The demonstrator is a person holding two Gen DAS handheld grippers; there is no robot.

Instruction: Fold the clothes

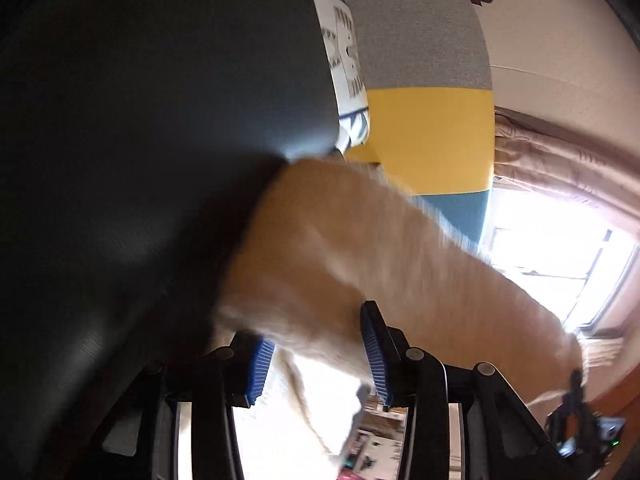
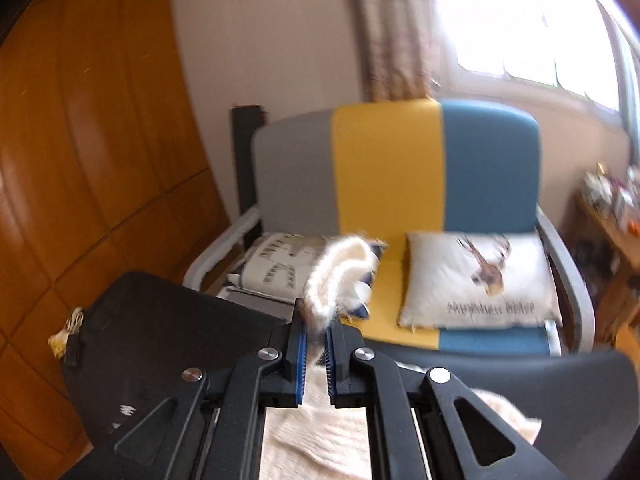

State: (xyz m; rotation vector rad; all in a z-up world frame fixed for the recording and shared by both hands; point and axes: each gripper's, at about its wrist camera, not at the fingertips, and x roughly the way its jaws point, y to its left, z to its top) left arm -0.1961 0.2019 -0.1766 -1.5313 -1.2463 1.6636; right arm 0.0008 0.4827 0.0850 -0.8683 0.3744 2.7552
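A cream knitted garment stretches blurred through the air from my left gripper to my right gripper at the lower right. A thick bunch of it fills the wide gap between the left blue pads. In the right wrist view, my right gripper is shut on a fluffy fold of the garment that sticks up past the fingertips. More of the knit lies below on the black table. The left gripper shows small at the table's left edge with cream cloth in it.
Behind the table stands a grey, yellow and blue sofa with a deer pillow and a patterned pillow. Wooden panelling is on the left. A bright window, a curtain and a cluttered side table are on the right.
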